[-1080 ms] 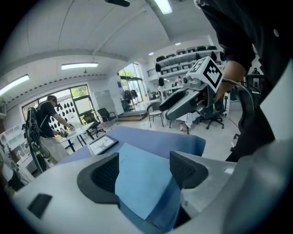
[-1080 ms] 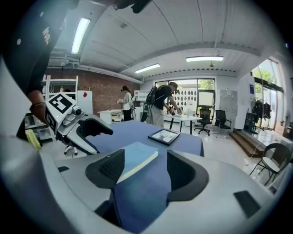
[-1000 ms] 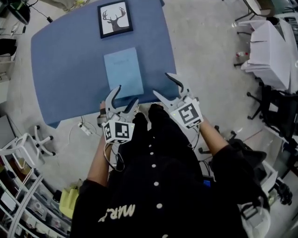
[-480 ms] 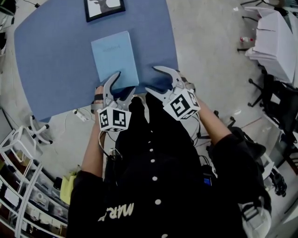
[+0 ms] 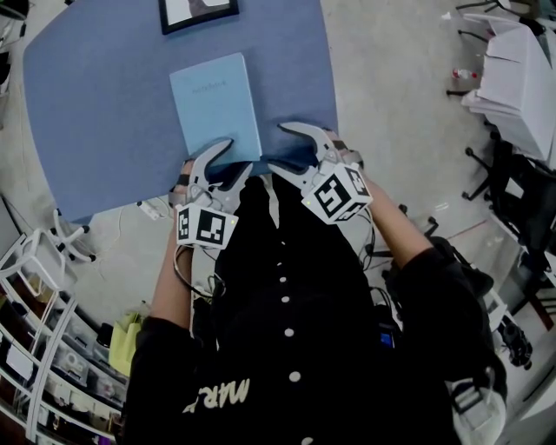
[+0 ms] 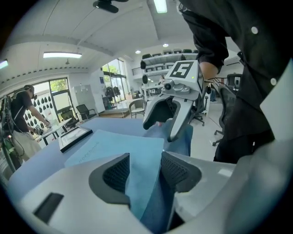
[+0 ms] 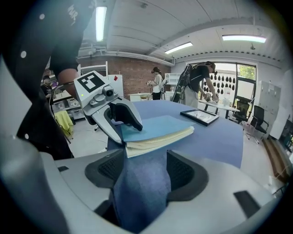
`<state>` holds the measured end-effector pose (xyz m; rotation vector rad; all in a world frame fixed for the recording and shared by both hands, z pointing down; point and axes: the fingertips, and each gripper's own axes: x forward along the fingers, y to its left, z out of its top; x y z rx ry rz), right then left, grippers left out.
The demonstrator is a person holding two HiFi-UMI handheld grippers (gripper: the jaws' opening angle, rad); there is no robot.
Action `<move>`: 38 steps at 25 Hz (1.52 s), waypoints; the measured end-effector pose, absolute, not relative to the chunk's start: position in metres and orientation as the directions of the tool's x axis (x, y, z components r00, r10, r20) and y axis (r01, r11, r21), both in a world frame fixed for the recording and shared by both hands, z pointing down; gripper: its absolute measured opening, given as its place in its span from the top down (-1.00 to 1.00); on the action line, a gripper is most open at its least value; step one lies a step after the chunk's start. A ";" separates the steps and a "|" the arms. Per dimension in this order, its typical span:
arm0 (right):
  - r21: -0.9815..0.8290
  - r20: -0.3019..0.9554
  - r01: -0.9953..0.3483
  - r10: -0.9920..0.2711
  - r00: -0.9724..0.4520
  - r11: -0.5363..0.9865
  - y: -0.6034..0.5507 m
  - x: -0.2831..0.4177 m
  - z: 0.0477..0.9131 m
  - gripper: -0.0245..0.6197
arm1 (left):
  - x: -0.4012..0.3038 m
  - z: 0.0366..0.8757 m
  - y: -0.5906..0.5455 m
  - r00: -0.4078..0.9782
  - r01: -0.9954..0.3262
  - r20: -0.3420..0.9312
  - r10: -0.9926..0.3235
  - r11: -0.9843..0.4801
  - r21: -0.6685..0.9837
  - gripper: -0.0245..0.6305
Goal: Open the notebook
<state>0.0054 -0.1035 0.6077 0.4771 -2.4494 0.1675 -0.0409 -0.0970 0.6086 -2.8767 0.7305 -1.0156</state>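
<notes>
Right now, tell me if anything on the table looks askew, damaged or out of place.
Nothing stands out. The notebook lies flat and closed, square with the blue table, its near end close to the front edge. The framed picture lies flat beyond it. No spill or damage shows.

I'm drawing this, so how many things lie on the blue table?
2. A light blue notebook lies near the table's front edge; a black picture frame lies beyond it, cut off by the head view's top. More may lie out of view.
</notes>
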 end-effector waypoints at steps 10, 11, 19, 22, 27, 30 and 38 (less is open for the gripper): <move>0.108 0.643 -0.284 -0.284 -0.711 0.953 -0.102 -0.018 0.612 0.29 | -0.043 0.594 -0.081 0.741 -0.421 0.466 -0.483 -0.875 -0.239 0.76; 0.118 0.646 -0.279 -0.287 -0.707 0.953 -0.102 -0.021 0.613 0.37 | -0.044 0.594 -0.080 0.741 -0.433 0.457 -0.493 -0.870 -0.236 0.77; 0.161 0.701 -0.234 -0.278 -0.657 0.959 -0.100 -0.027 0.626 0.75 | -0.045 0.576 -0.083 0.703 -0.561 0.385 -0.598 -0.799 -0.216 0.85; 0.165 0.720 -0.211 -0.263 -0.642 0.964 -0.097 -0.028 0.629 0.82 | -0.051 0.563 -0.086 0.692 -0.604 0.342 -0.635 -0.770 -0.206 0.86; 0.138 0.748 -0.181 -0.222 -0.625 0.974 -0.092 -0.032 0.631 0.90 | -0.069 0.537 -0.090 0.655 -0.685 0.280 -0.702 -0.708 -0.171 0.86; 0.116 0.760 -0.176 -0.201 -0.618 0.978 -0.091 -0.033 0.631 0.90 | -0.083 0.522 -0.089 0.623 -0.736 0.242 -0.744 -0.662 -0.143 0.87; 0.078 0.811 -0.123 -0.135 -0.569 0.989 -0.090 -0.032 0.634 0.90 | -0.135 0.510 -0.080 0.469 -0.870 0.217 -0.856 -0.490 -0.051 0.87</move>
